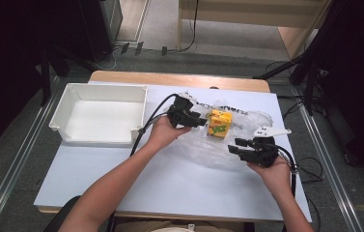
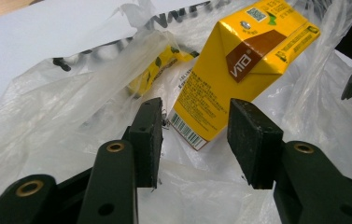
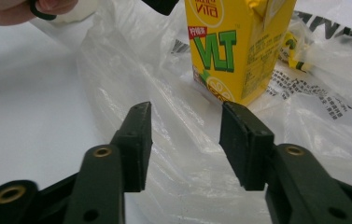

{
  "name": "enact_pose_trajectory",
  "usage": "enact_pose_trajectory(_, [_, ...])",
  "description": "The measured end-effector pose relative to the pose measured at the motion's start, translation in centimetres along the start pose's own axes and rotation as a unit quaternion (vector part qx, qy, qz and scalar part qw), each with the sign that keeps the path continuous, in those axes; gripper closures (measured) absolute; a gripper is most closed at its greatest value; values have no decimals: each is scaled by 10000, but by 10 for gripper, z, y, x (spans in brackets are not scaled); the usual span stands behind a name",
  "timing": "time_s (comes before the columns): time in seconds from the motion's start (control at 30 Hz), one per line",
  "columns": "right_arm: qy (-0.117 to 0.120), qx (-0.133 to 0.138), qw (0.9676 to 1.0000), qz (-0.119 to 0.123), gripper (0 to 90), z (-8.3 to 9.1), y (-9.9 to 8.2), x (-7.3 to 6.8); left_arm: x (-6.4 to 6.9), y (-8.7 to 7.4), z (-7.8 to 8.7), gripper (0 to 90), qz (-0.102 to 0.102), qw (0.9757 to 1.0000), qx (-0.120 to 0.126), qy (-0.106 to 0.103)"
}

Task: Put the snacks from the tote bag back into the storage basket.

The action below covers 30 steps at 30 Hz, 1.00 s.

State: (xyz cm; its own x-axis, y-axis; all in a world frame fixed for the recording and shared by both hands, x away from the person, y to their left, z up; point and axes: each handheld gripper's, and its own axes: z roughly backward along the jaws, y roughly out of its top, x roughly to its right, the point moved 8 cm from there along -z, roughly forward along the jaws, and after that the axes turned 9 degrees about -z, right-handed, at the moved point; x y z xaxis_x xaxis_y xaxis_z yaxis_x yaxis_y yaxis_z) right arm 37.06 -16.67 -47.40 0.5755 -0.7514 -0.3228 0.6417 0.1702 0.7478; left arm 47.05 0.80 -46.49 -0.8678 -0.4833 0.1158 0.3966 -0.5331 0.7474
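A yellow lemon-tea carton point(image 1: 219, 123) point(image 2: 239, 70) point(image 3: 229, 46) stands upright amid a crumpled clear plastic bag point(image 1: 203, 150) point(image 2: 47, 121) point(image 3: 141, 74) on the white table sheet. A smaller yellow packet point(image 2: 157, 70) point(image 3: 295, 51) lies under the plastic beside it. My left gripper point(image 1: 202, 121) point(image 2: 194, 135) is just left of the carton, open, its pads a little short of the carton's lower edge and touching nothing. My right gripper point(image 1: 233, 146) point(image 3: 185, 140) hovers over the bag in front of and right of the carton, open, with nothing between the pads.
A white rectangular tray point(image 1: 97, 87) sits at the left of the table with nothing in it. The bag carries black printed lettering. Cables trail from both grippers. Beyond the table's far edge are dark stands and wooden furniture.
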Motion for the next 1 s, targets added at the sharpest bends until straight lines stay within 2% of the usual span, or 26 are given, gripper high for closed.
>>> enact_pose_trajectory(0.13, [67,76,9999,63,473,2,1,0,2,2,3,512,-24,9999,62,-89])
enact_pose_trajectory(0.2, [37,99,9999,83,459,3,2,0,3,2,3,490,-119,9999,76,-78])
enact_pose_trajectory(0.37, [6,107,9999,97,456,4,1,3,9,4,2,459,-236,9994,154,-200])
enact_pose_trajectory(0.63, [-23,113,9999,72,457,5,0,7,13,5,-4,411,-432,9985,232,-238])
enact_pose_trajectory(0.73, [-13,118,9999,31,457,6,0,7,13,4,-8,369,-530,9981,239,-192])
enact_pose_trajectory(1.0, [-10,134,9999,6,455,8,-1,9,14,3,-15,310,-542,9977,239,-336])
